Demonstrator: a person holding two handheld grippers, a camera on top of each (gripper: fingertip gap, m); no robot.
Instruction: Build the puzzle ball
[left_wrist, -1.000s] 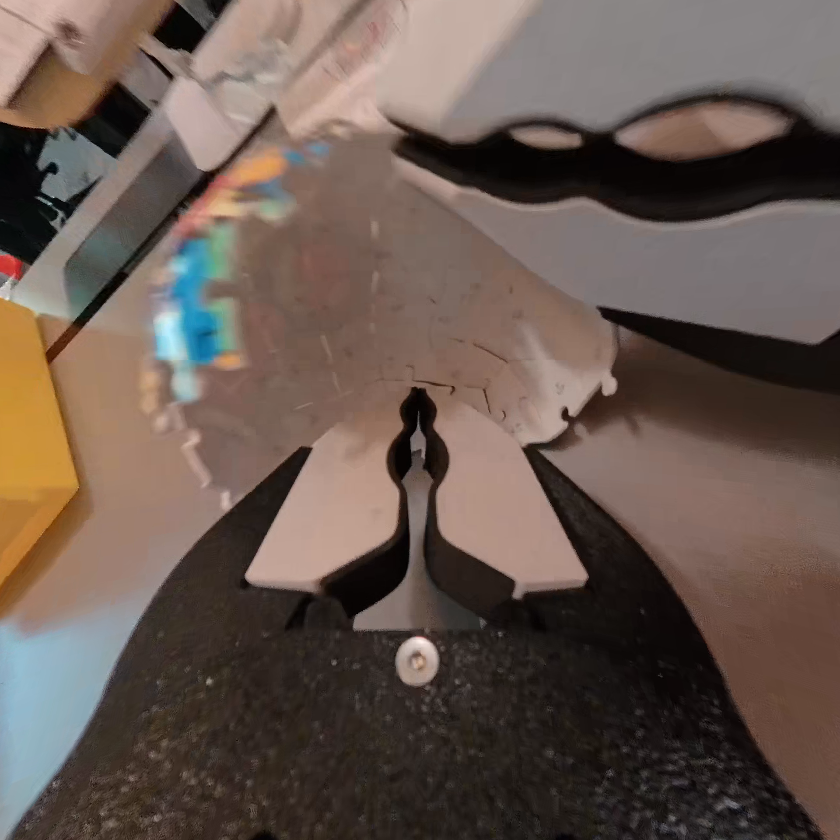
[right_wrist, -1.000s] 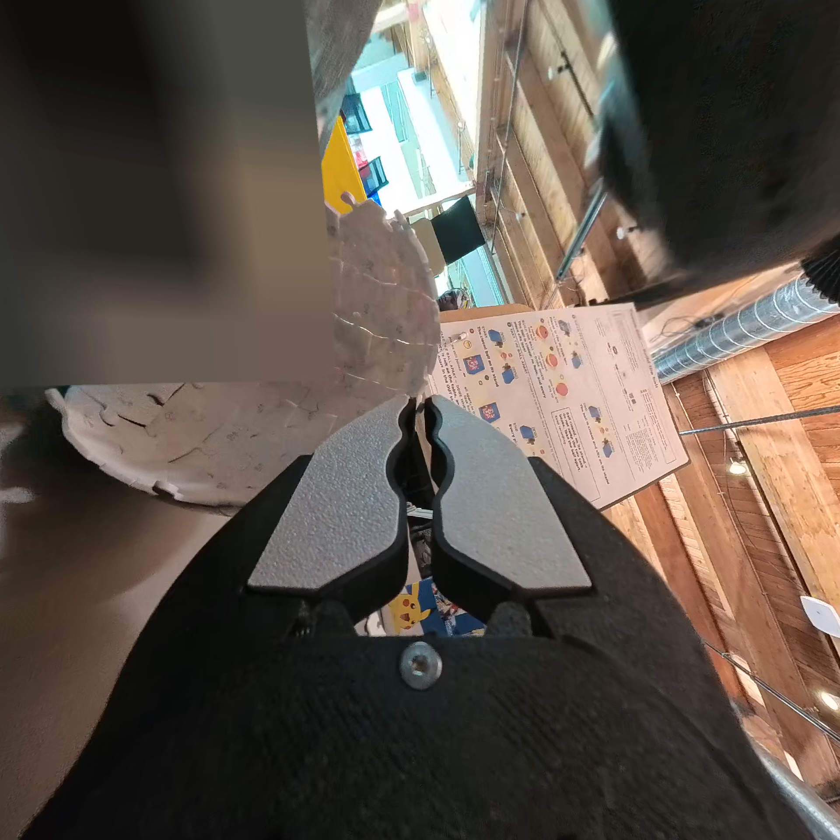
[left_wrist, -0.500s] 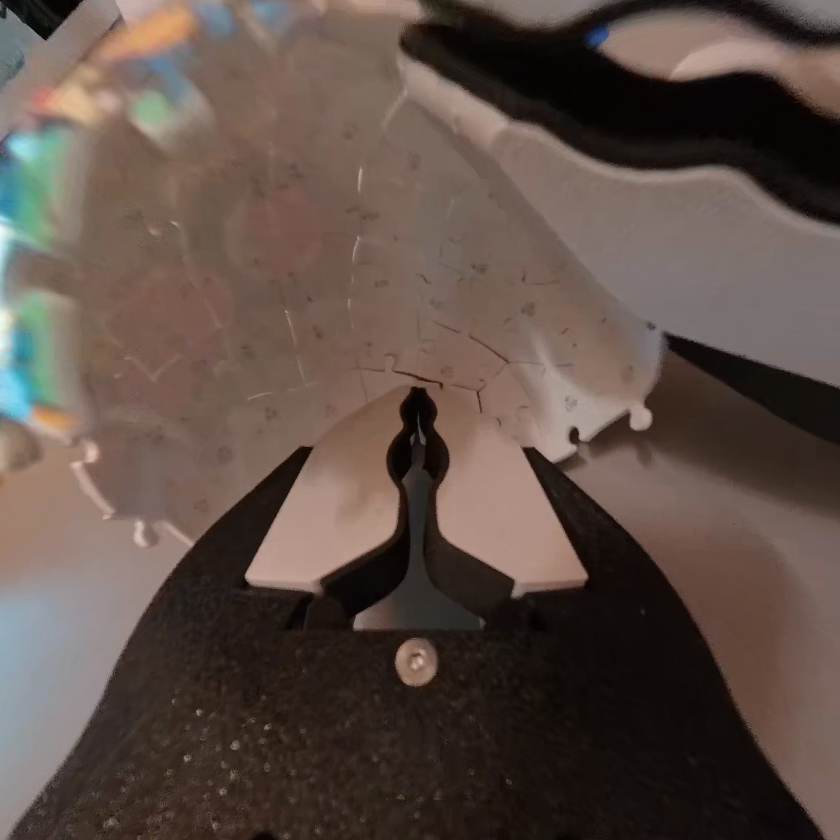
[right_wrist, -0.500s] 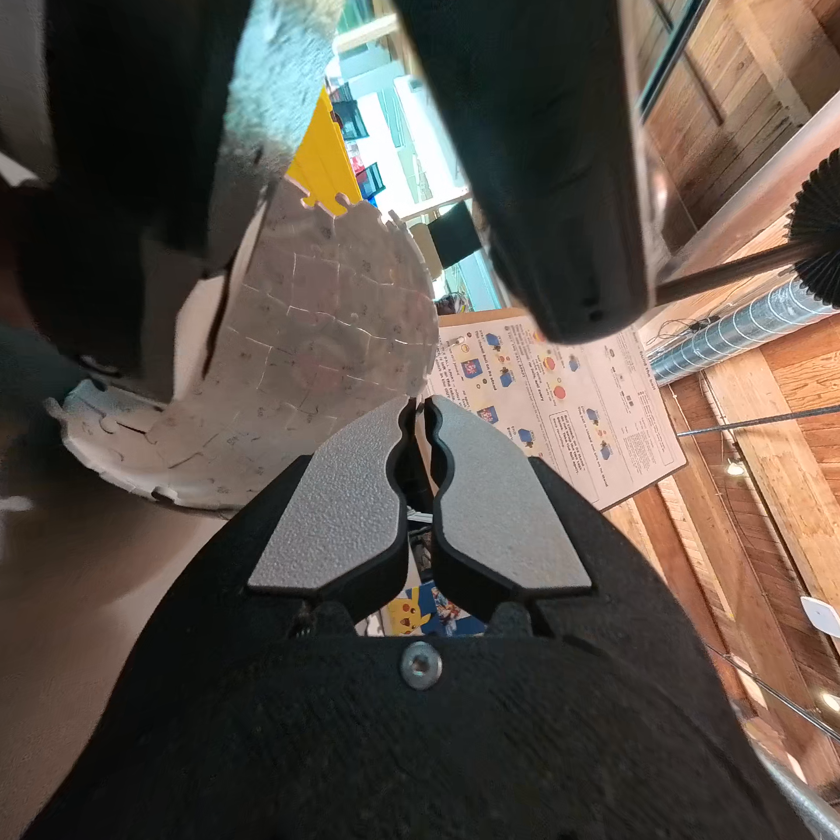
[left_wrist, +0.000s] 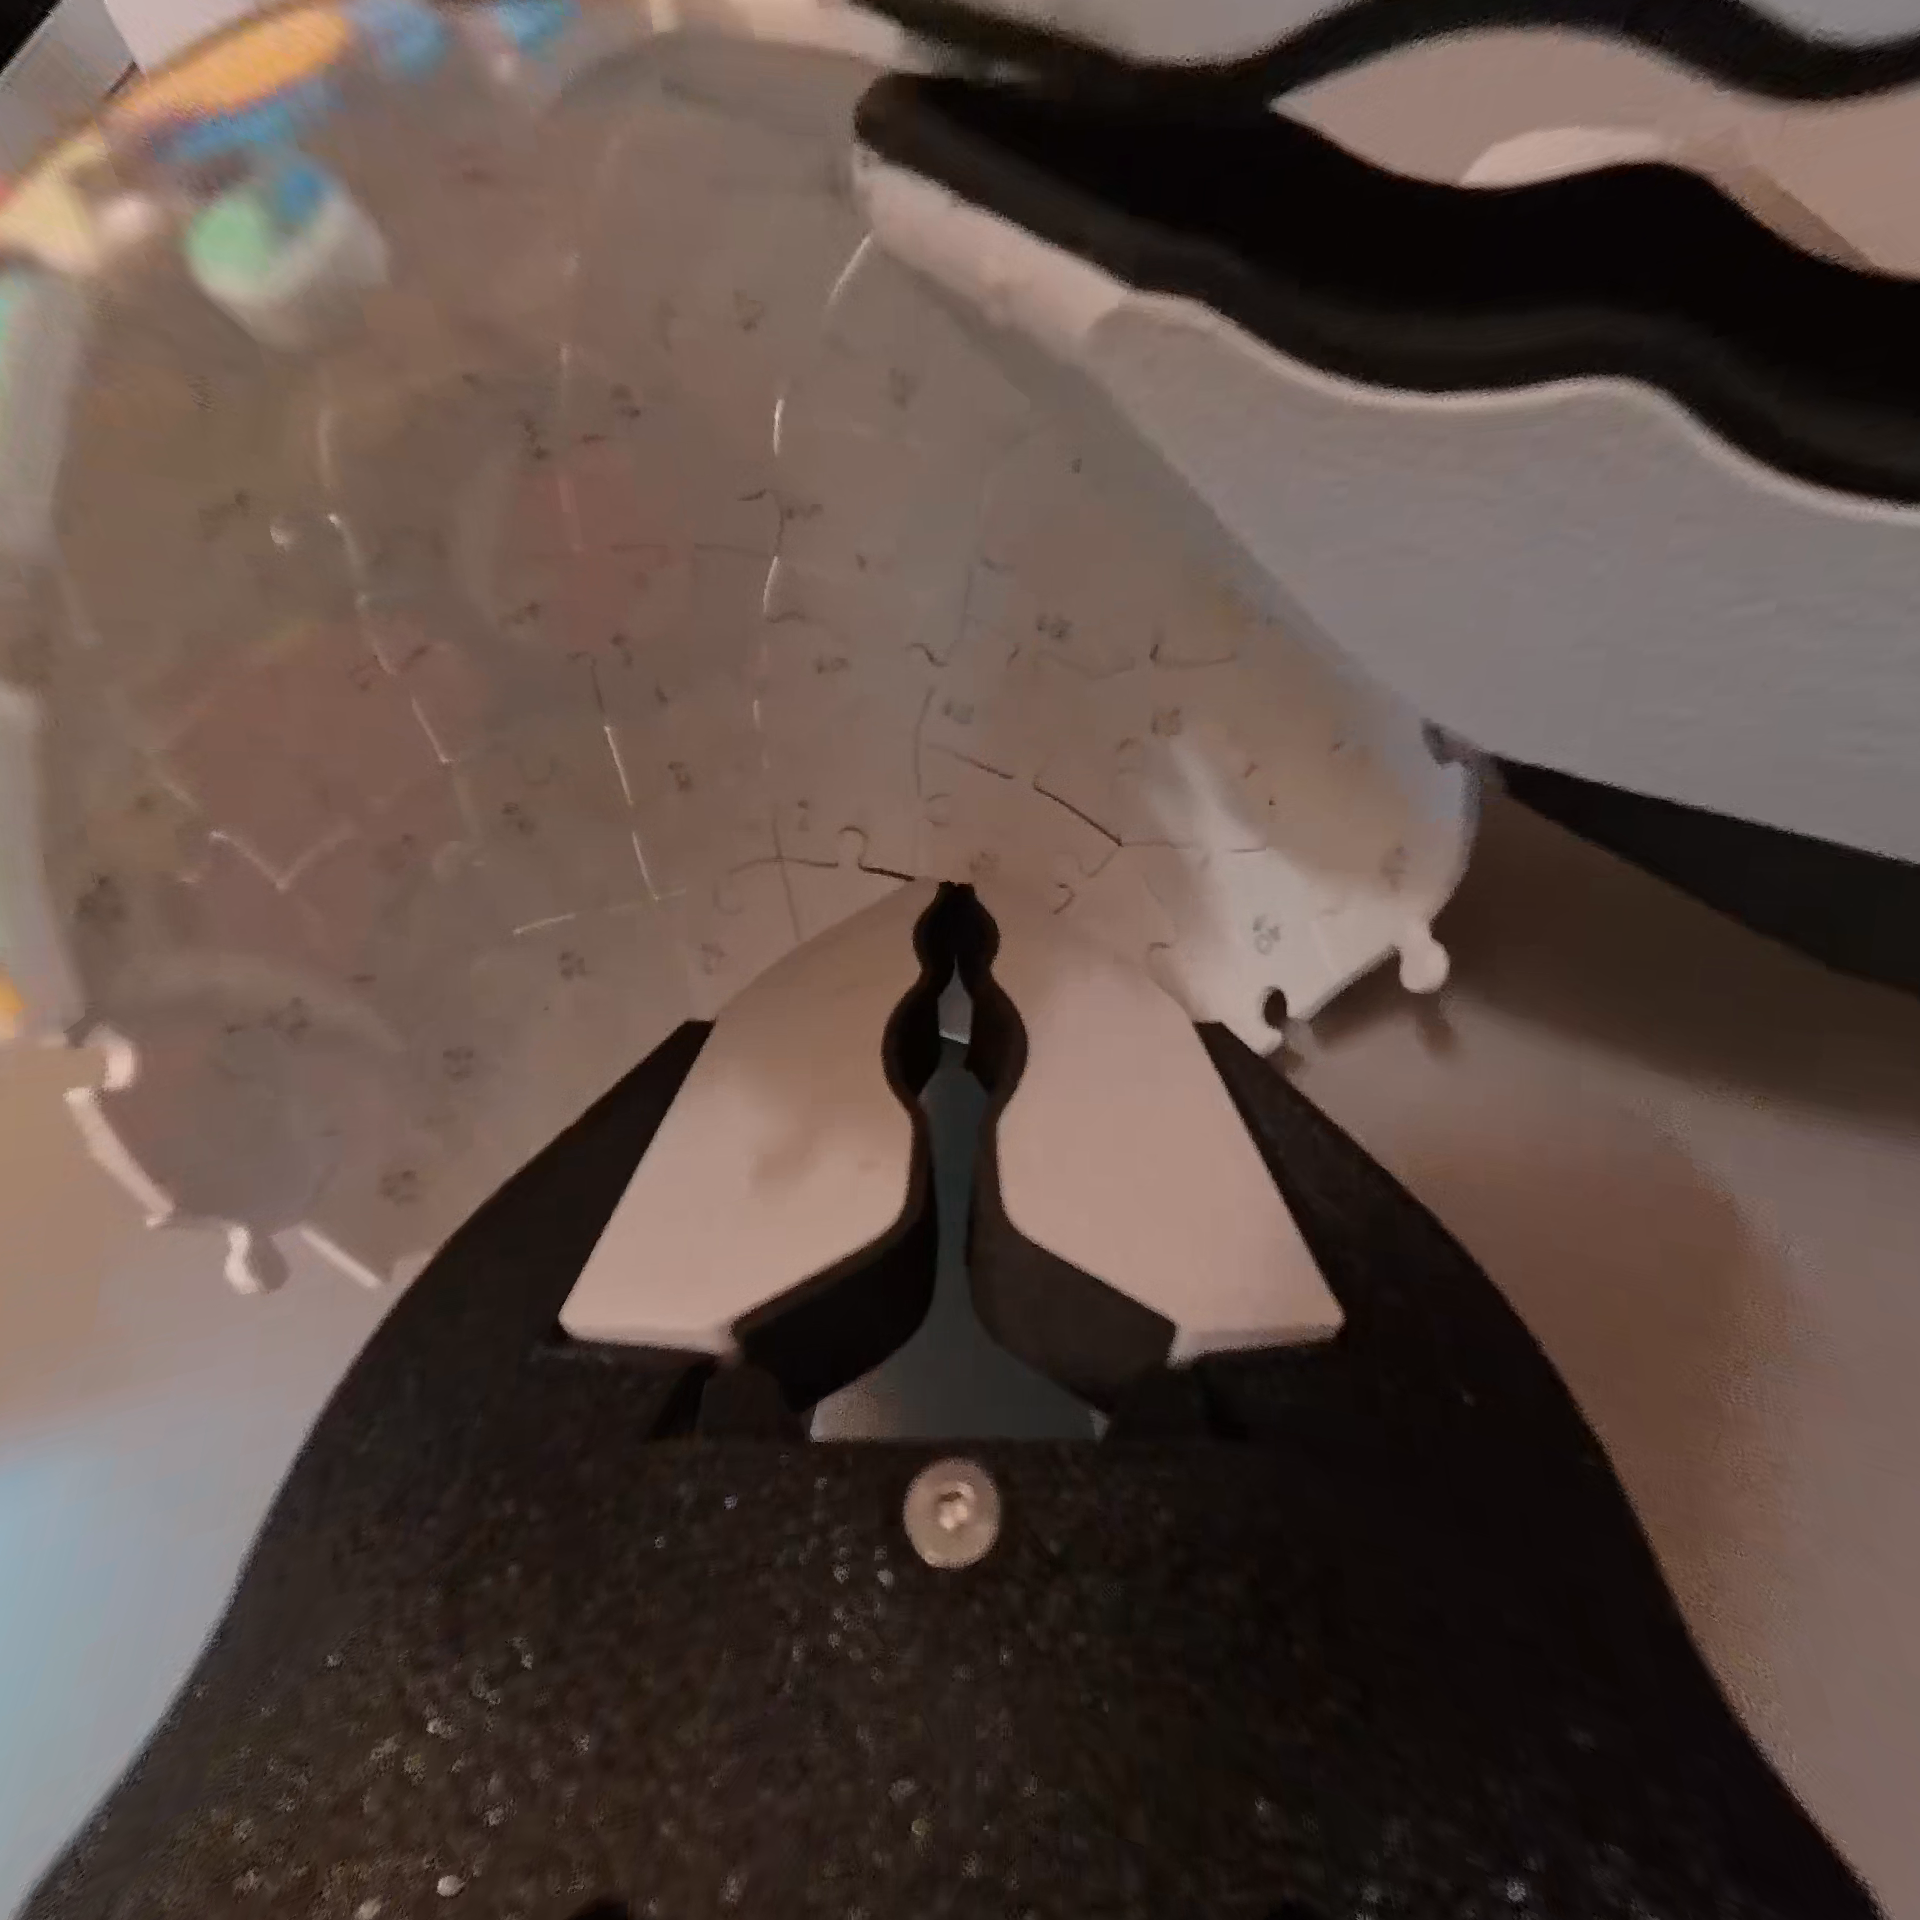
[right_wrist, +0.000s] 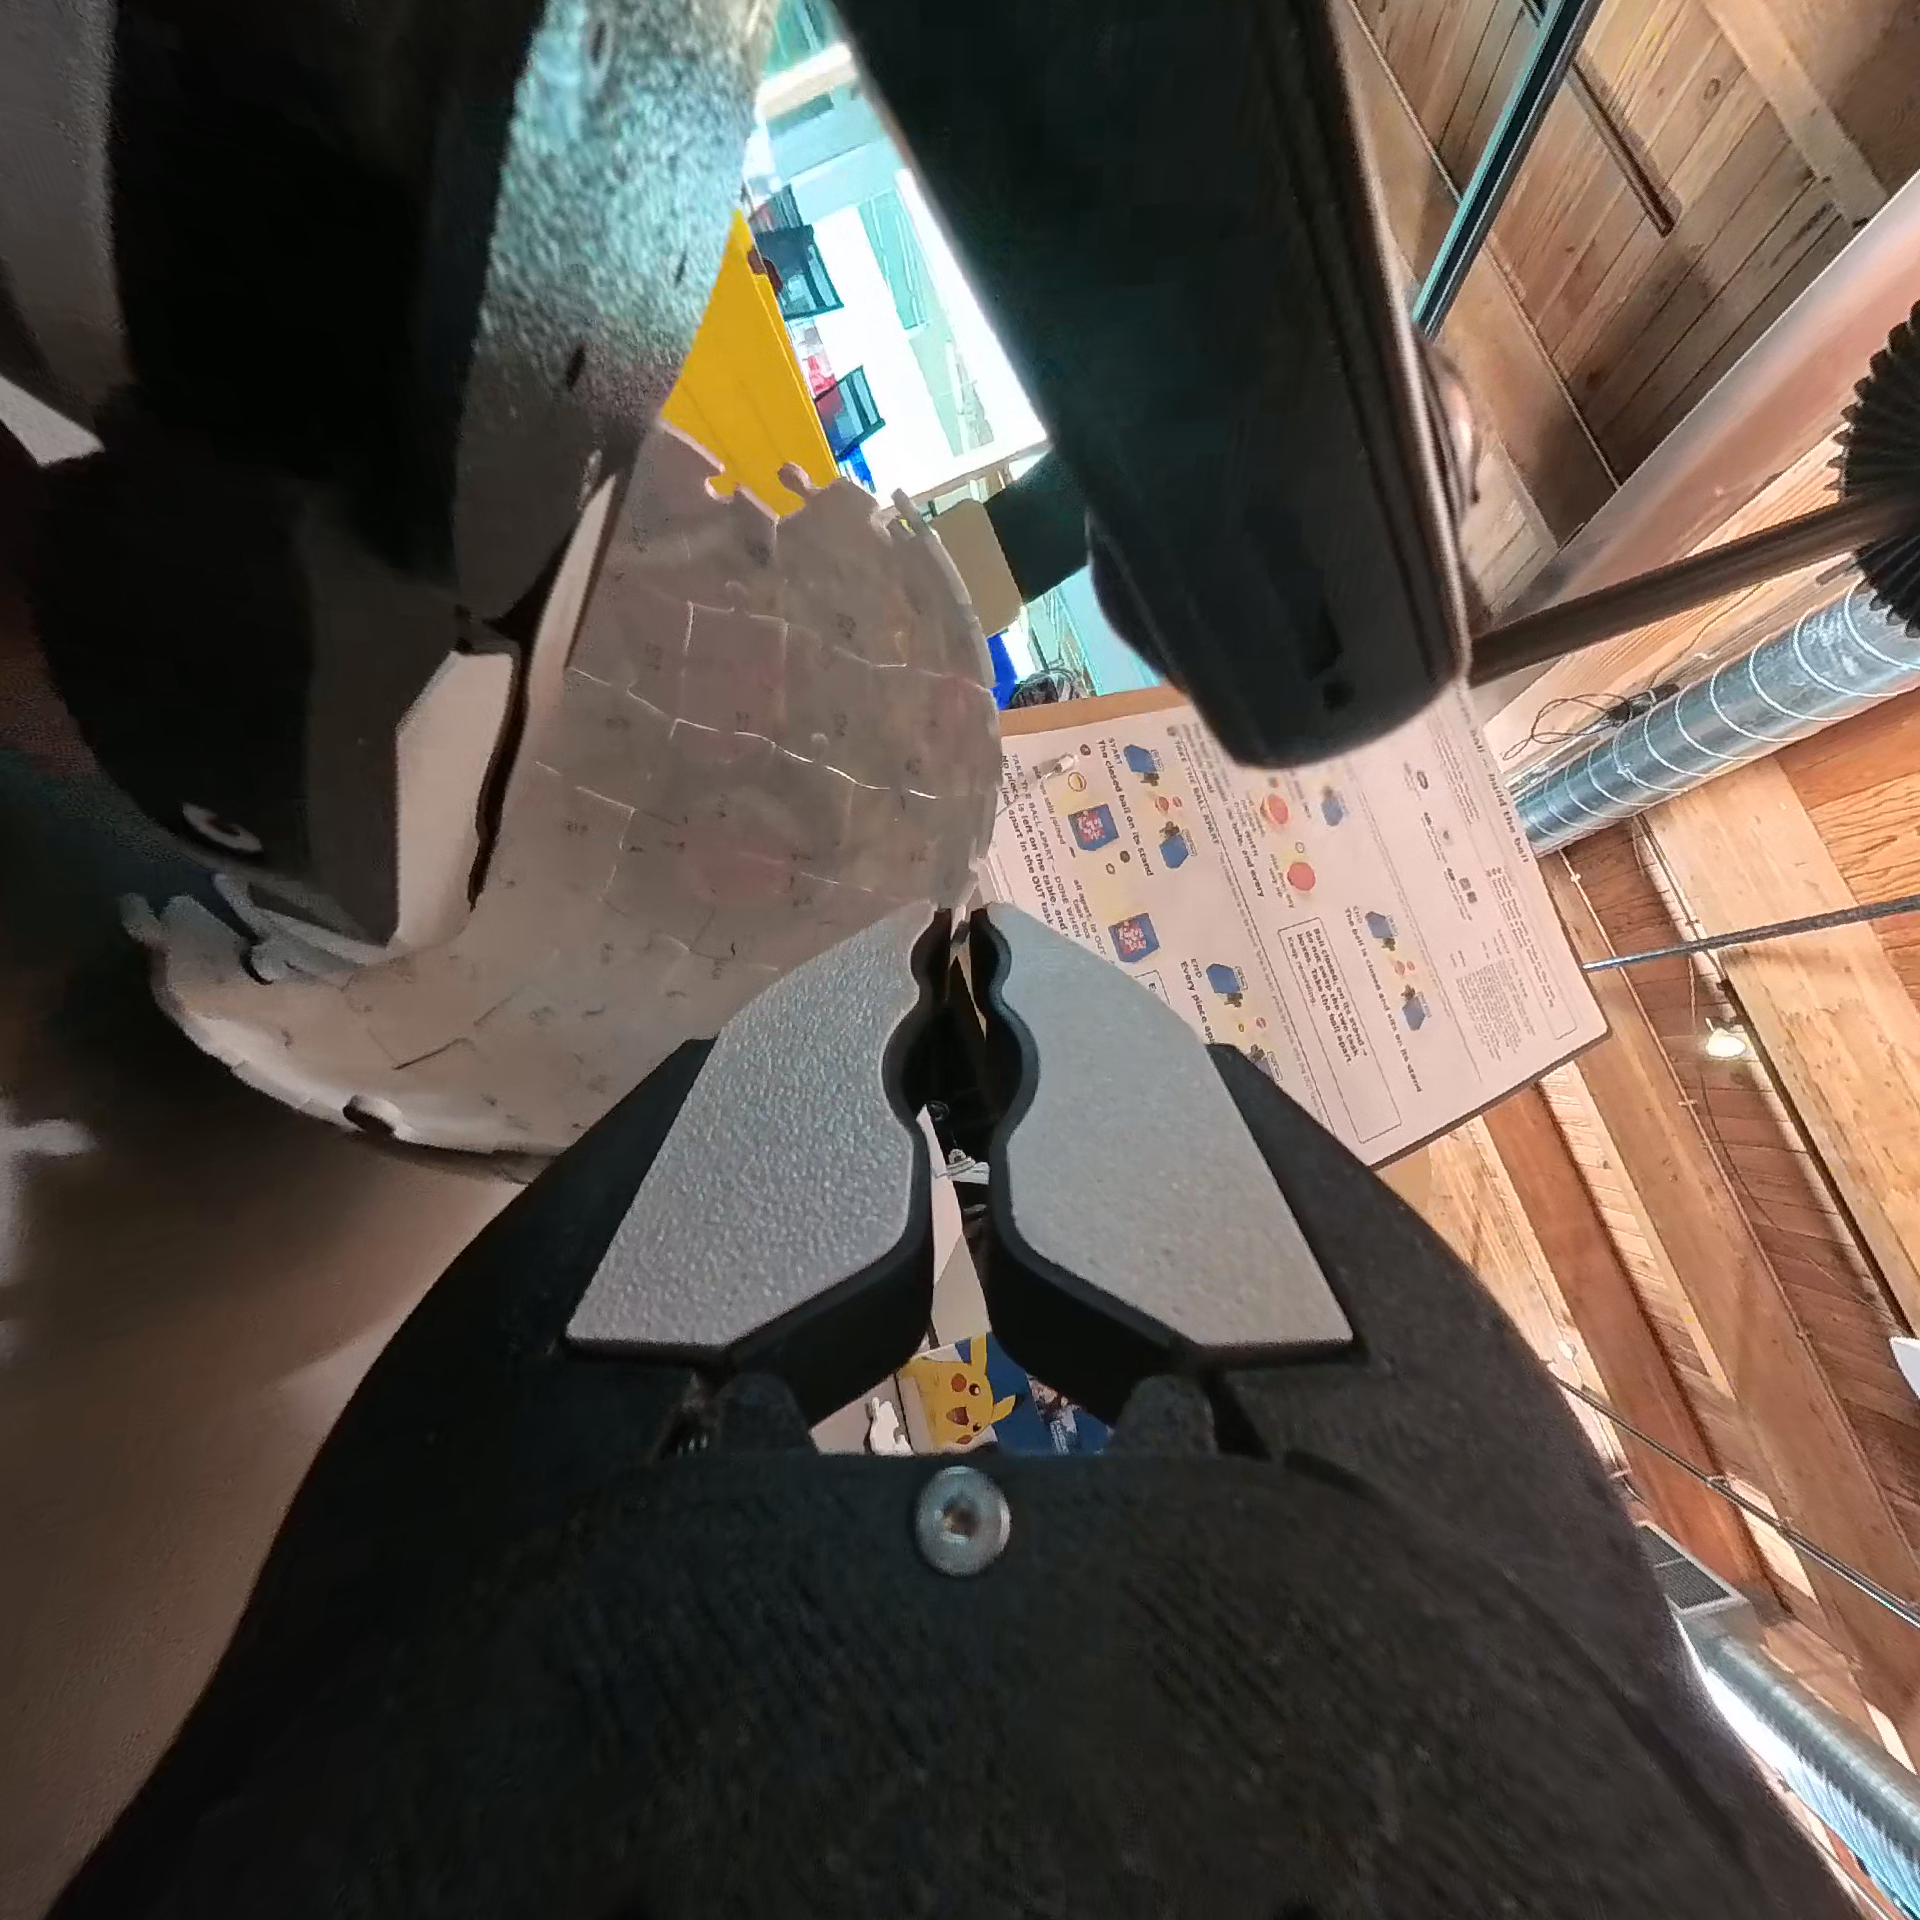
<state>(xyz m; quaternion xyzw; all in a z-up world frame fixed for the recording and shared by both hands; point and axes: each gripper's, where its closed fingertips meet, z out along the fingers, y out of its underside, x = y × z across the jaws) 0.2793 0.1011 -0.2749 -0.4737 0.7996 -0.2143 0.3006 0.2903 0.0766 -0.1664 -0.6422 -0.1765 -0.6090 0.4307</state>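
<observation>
The puzzle ball is a curved shell (left_wrist: 644, 644) of joined pieces. I see its pale, numbered inner side, with knobs along the free rim. My left gripper (left_wrist: 951, 904) is shut on the shell's lower edge. The right gripper's fingers (left_wrist: 1558, 540) reach in from the upper right onto the same shell. In the right wrist view the shell (right_wrist: 748, 769) curves up to the left. My right gripper (right_wrist: 961, 920) is shut on its rim. The left gripper's fingers (right_wrist: 312, 675) clamp the shell from the upper left and hide part of it.
The shell's low rim hangs close over a brown tabletop (left_wrist: 1662, 1195). An instruction sheet (right_wrist: 1351, 914) on a board stands behind the shell. A yellow bin (right_wrist: 748, 384), a box with a yellow cartoon figure (right_wrist: 956, 1392) and a silver duct (right_wrist: 1714, 727) lie farther off. Tip to tip, the grippers are about 11 cm apart.
The shell has turned and fills more of the left wrist view. The right gripper's fingers have come lower over it. In the right wrist view the left gripper has settled on the shell.
</observation>
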